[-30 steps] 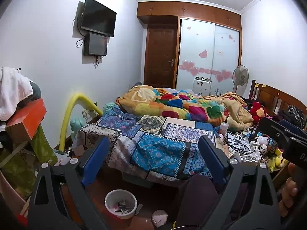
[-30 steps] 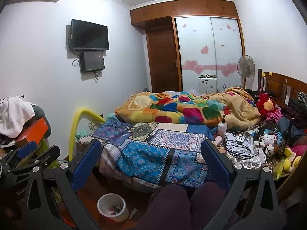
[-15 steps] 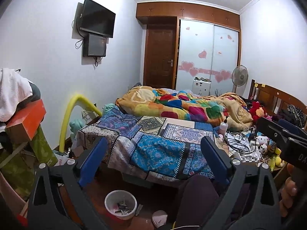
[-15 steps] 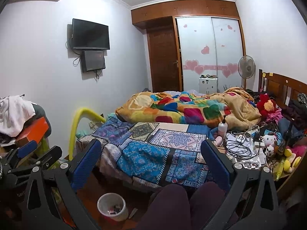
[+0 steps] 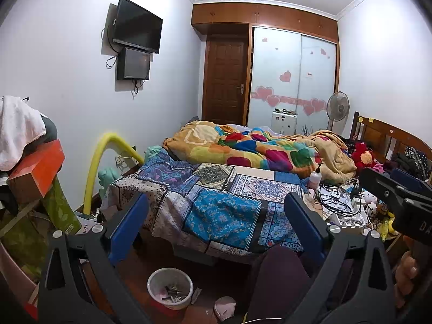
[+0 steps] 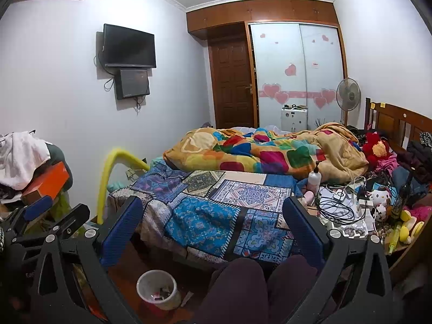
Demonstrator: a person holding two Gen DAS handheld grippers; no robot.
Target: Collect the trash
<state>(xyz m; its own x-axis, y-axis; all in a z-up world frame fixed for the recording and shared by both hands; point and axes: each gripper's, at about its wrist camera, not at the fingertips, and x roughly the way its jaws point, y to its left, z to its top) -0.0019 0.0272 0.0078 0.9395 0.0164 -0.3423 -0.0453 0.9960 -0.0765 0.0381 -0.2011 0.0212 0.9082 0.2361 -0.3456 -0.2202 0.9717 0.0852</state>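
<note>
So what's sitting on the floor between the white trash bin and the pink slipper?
In the left wrist view, a small flat wrapper lies on the floor between the white trash bin and the pink slipper, close to the bin's side.

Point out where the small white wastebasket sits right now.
The small white wastebasket stands on the floor at the foot of the bed, below the blue patchwork quilt, low and left of centre in both wrist views, beside the person's dark-clad knee.

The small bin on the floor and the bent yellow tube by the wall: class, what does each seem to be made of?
Bin: probably thin plastic, whitish and slightly translucent, with a smooth rolled rim. Yellow tube: likely foam, matte and thick, holding a soft curve without kinking.
</note>
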